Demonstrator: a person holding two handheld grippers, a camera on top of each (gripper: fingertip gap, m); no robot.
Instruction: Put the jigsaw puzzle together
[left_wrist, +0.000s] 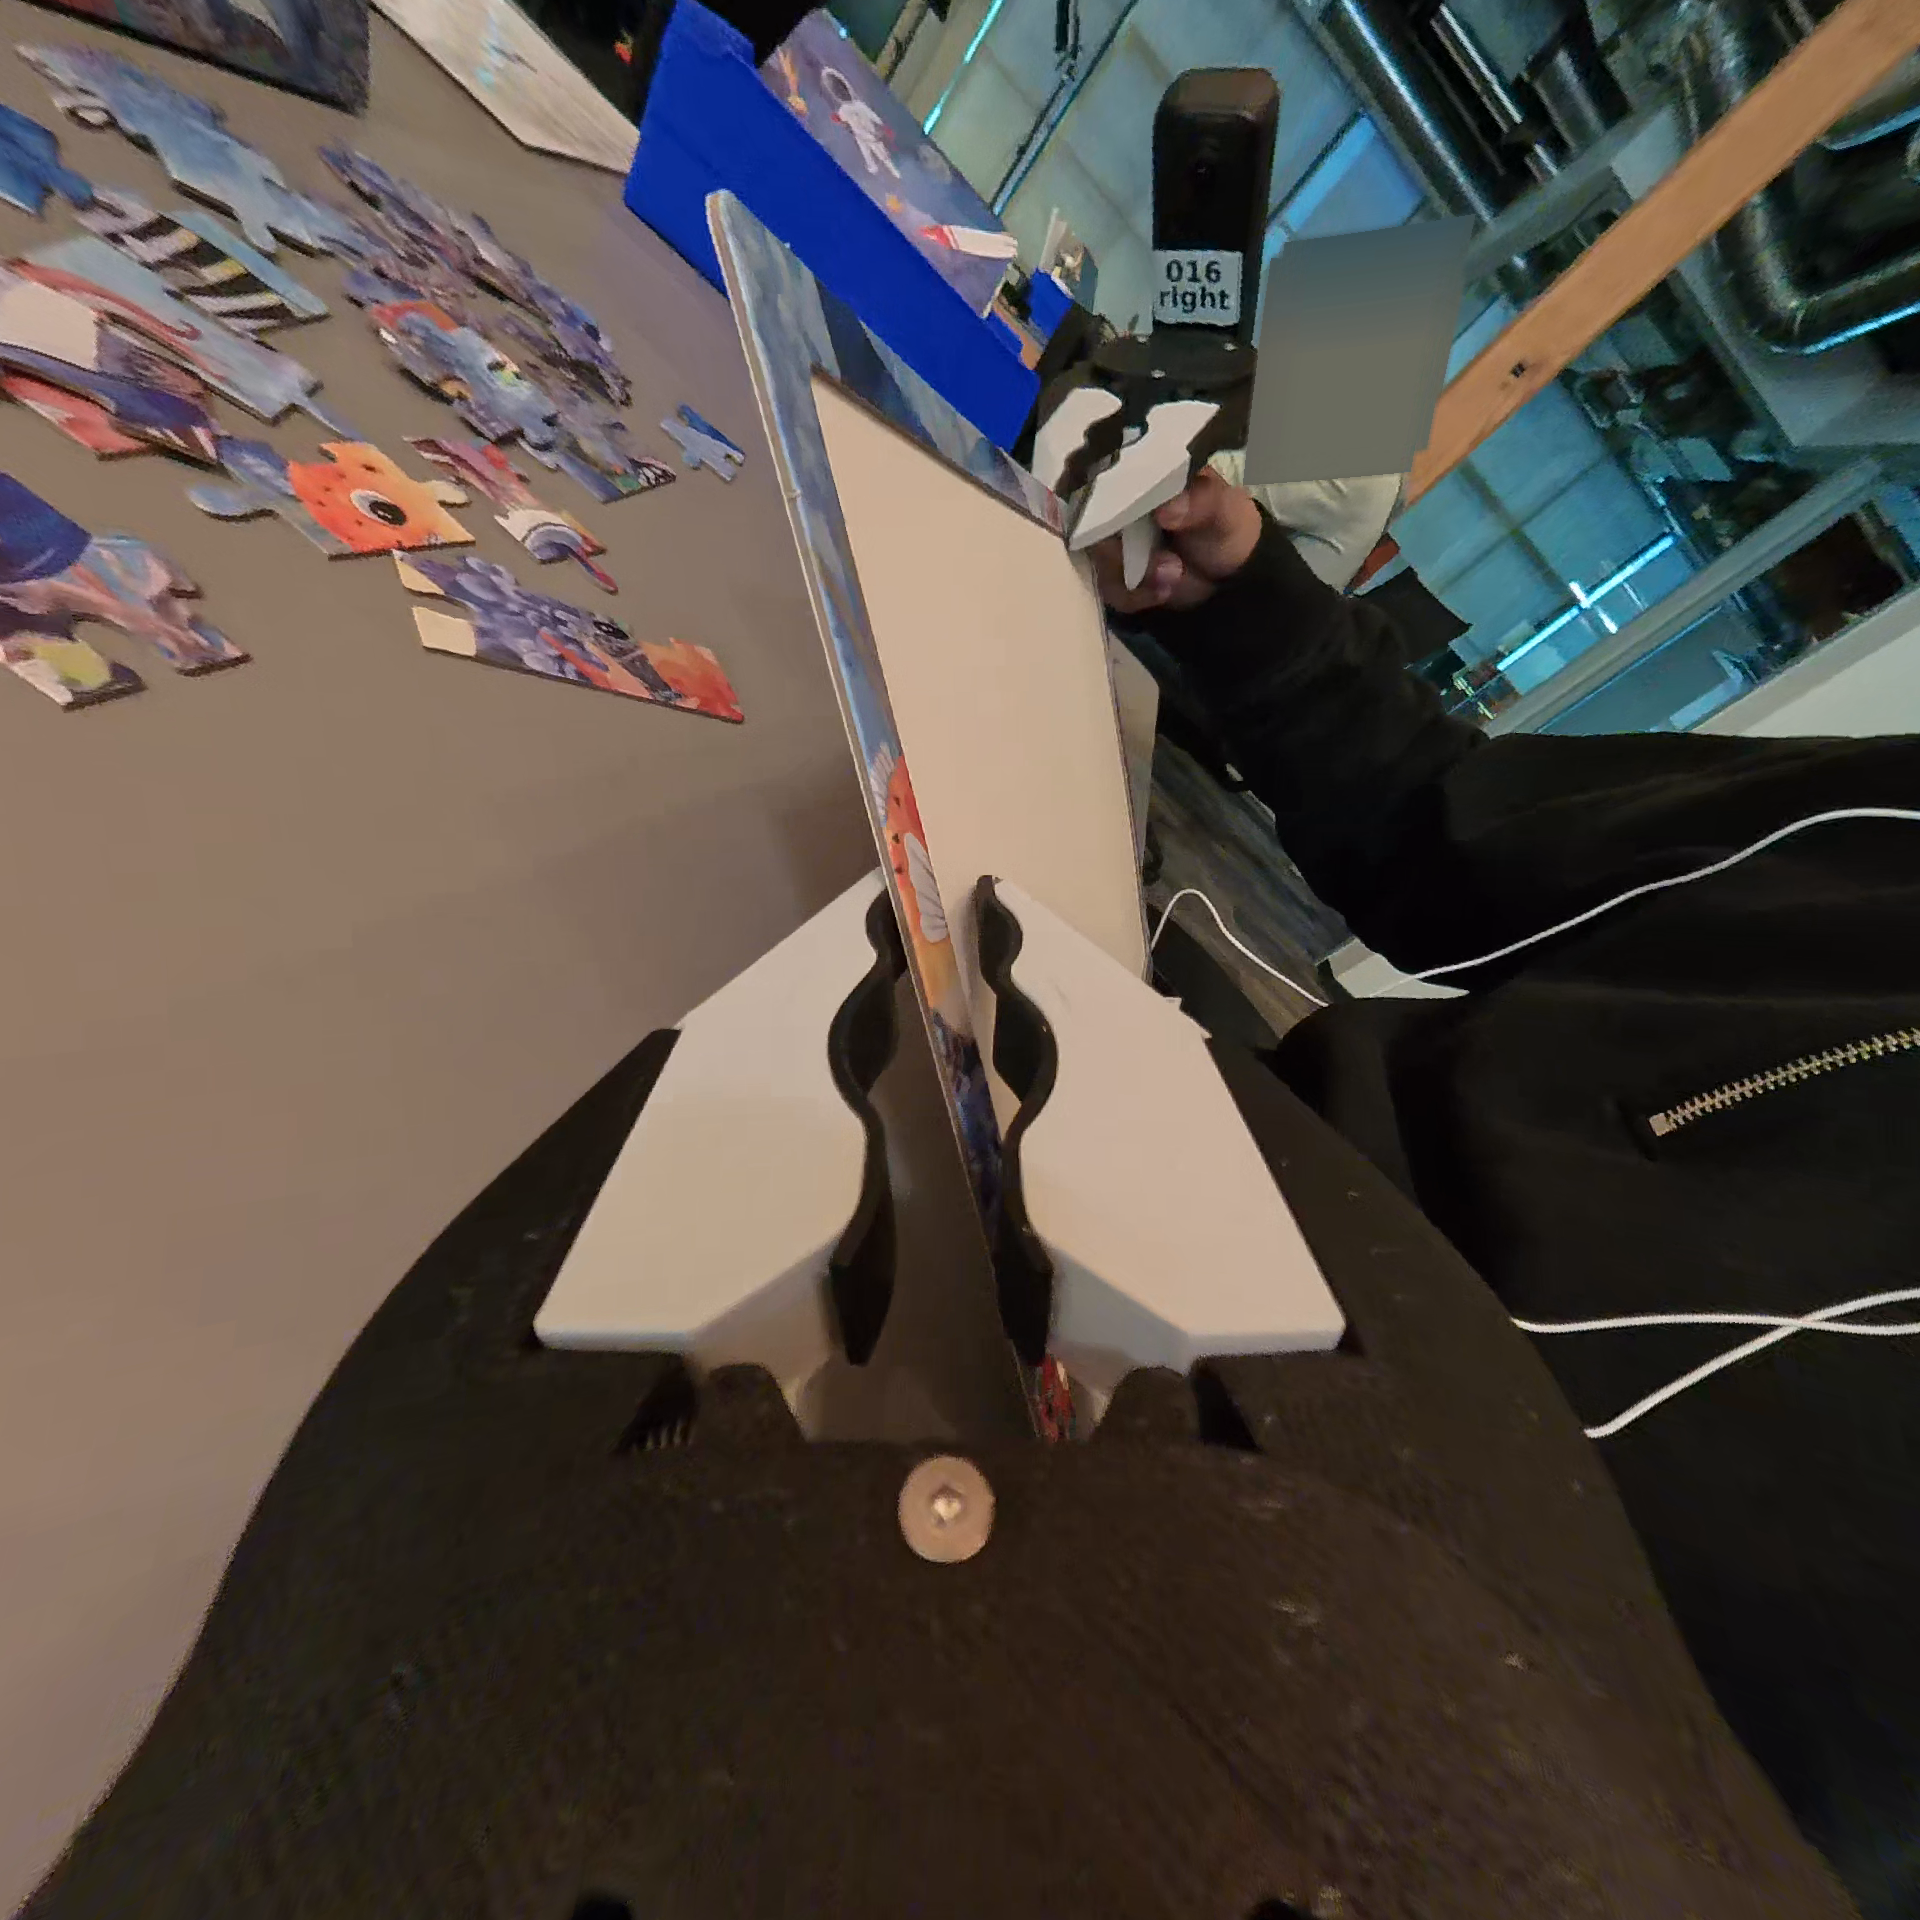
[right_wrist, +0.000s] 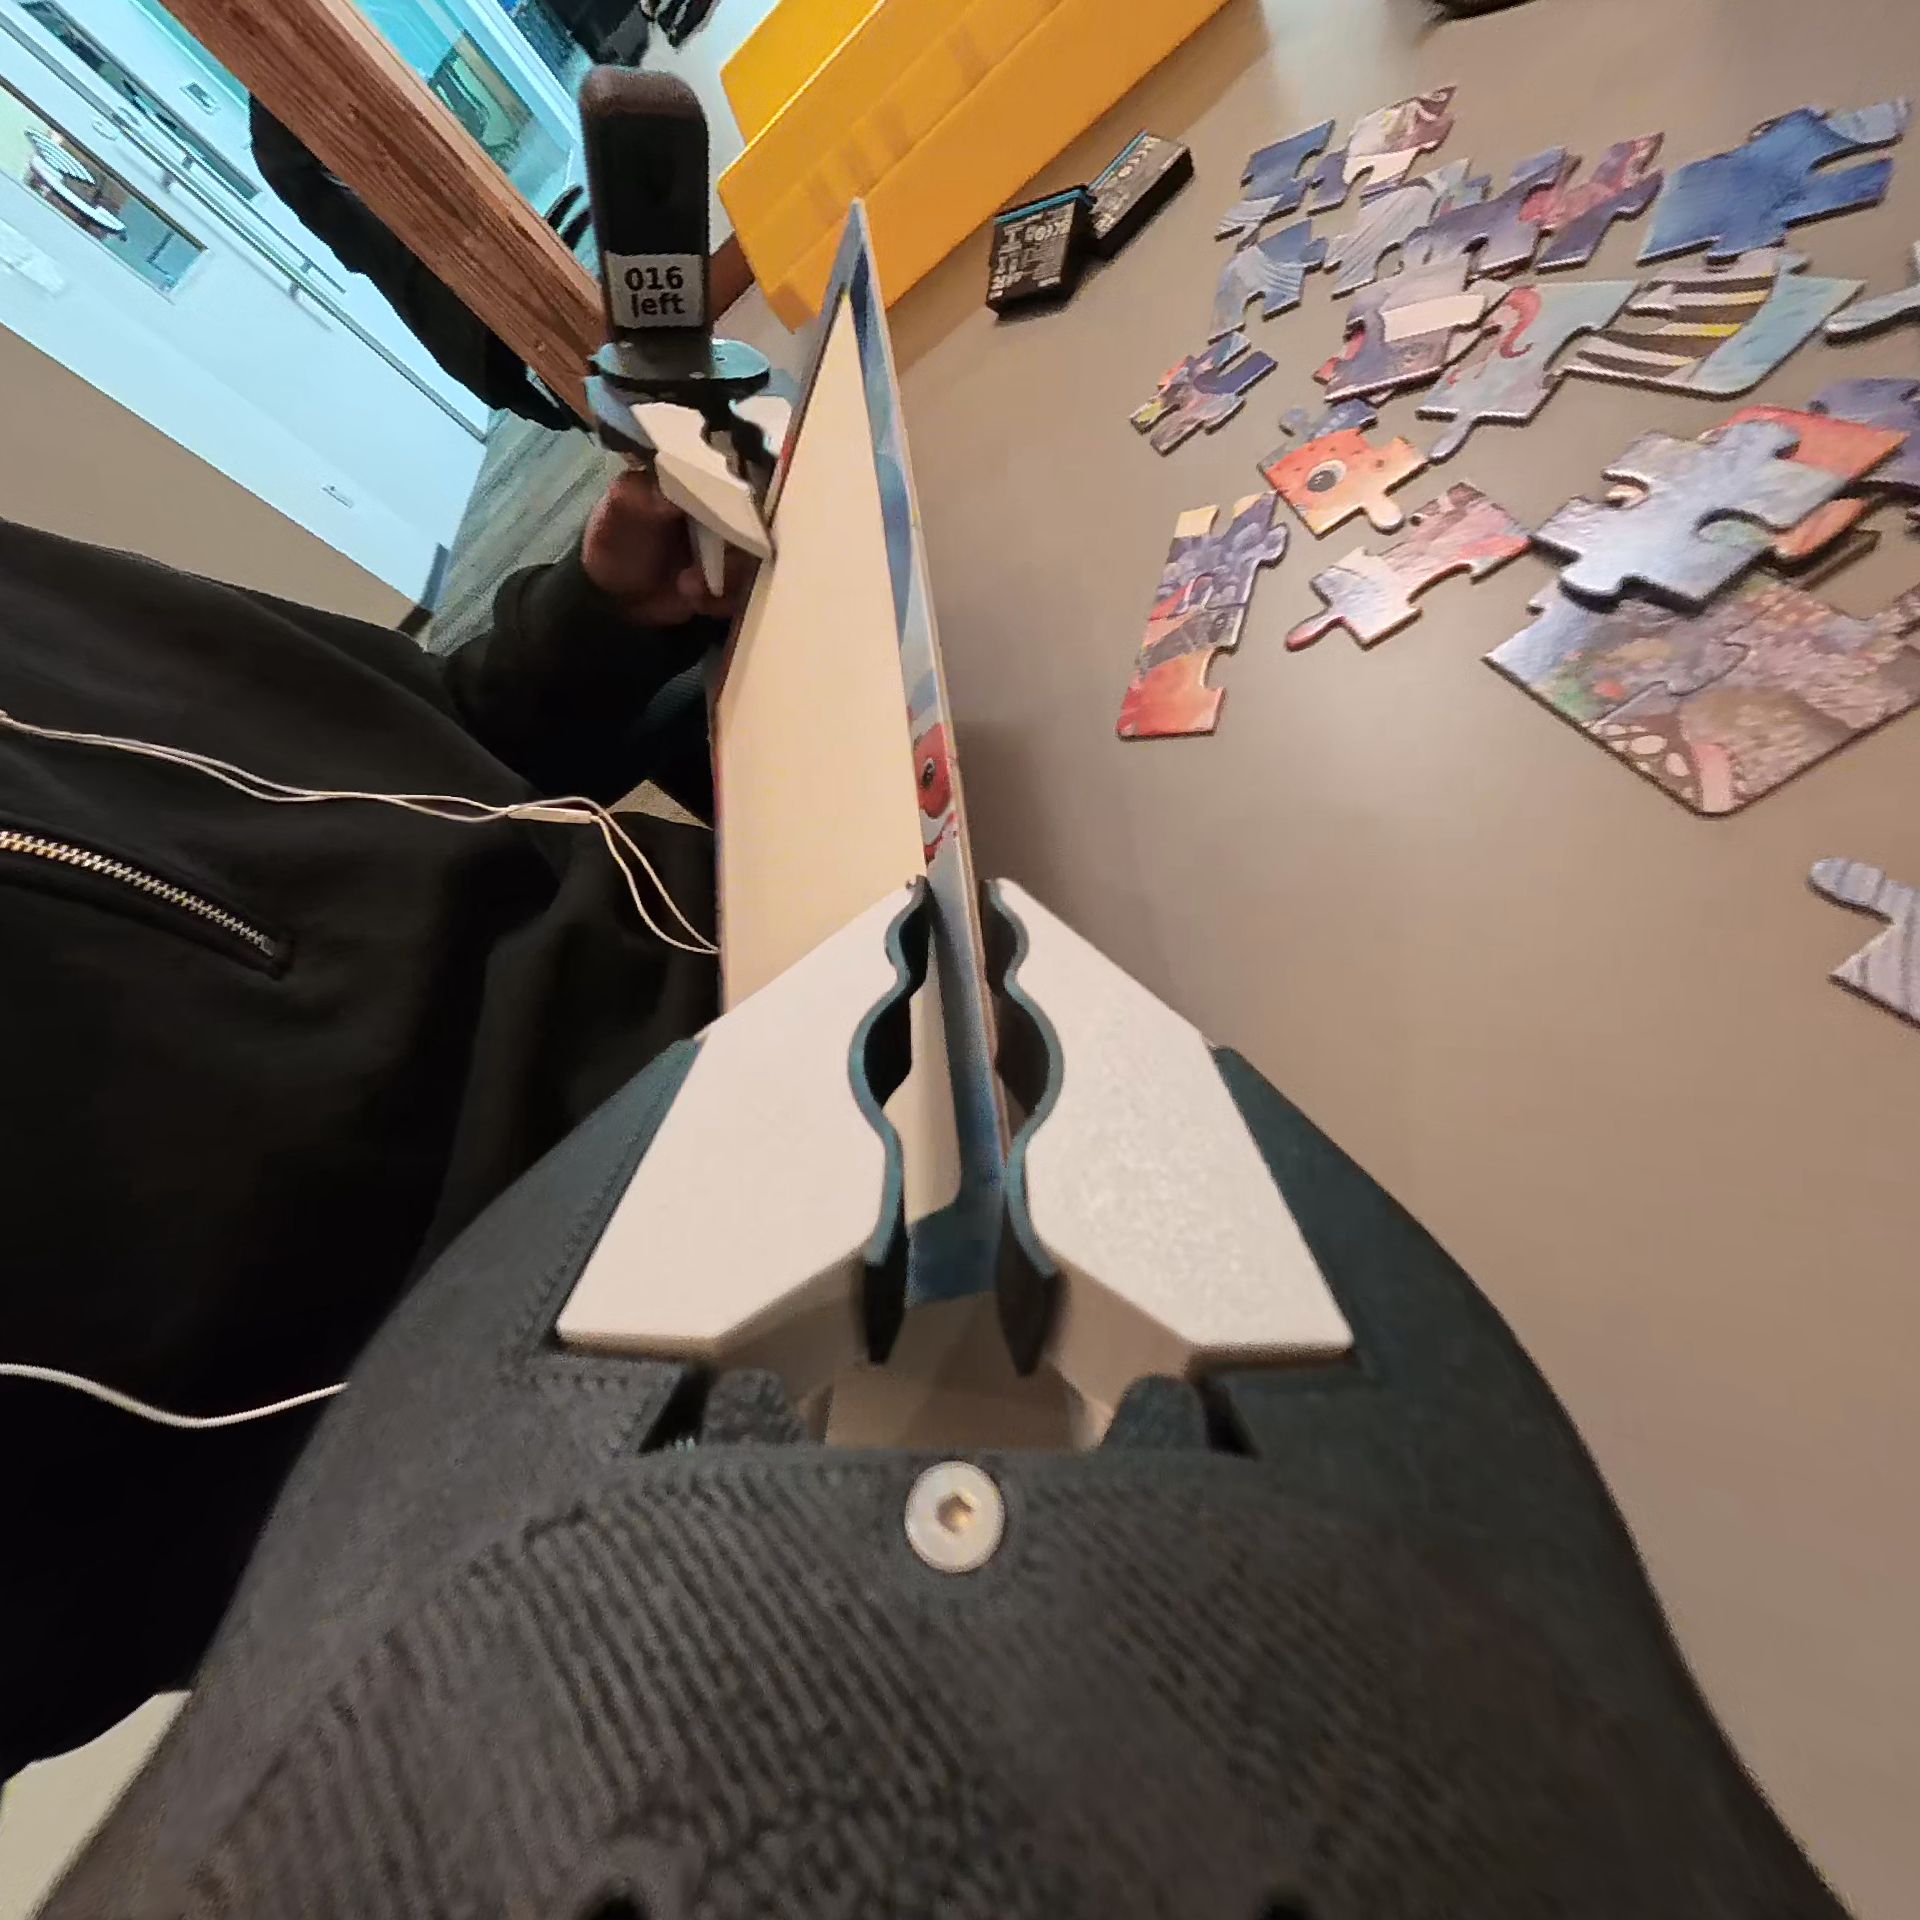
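A flat puzzle board (left_wrist: 966, 623) with a white back and a printed sea-picture front stands on edge above the grey table (left_wrist: 416, 935), near its edge by the person. My left gripper (left_wrist: 930, 894) is shut on one end of it. My right gripper (right_wrist: 956, 894) is shut on the other end of the board (right_wrist: 821, 623). Each gripper shows in the other's view, the right (left_wrist: 1127, 457) and the left (right_wrist: 743, 457). Several loose puzzle pieces lie on the table, among them an orange fish piece (left_wrist: 384, 509) (right_wrist: 1340, 473) and a joined corner section (right_wrist: 1745, 686).
A blue box (left_wrist: 831, 239) with a printed board leaning on it stands at the table's far side. A yellow bin (right_wrist: 914, 135) and two small black boxes (right_wrist: 1081, 223) sit at the other end. The person's black jacket (left_wrist: 1662, 1039) and white cables (right_wrist: 312, 800) are beside the board. The tips of one gripper are about 20 cm away from the tips of the other.
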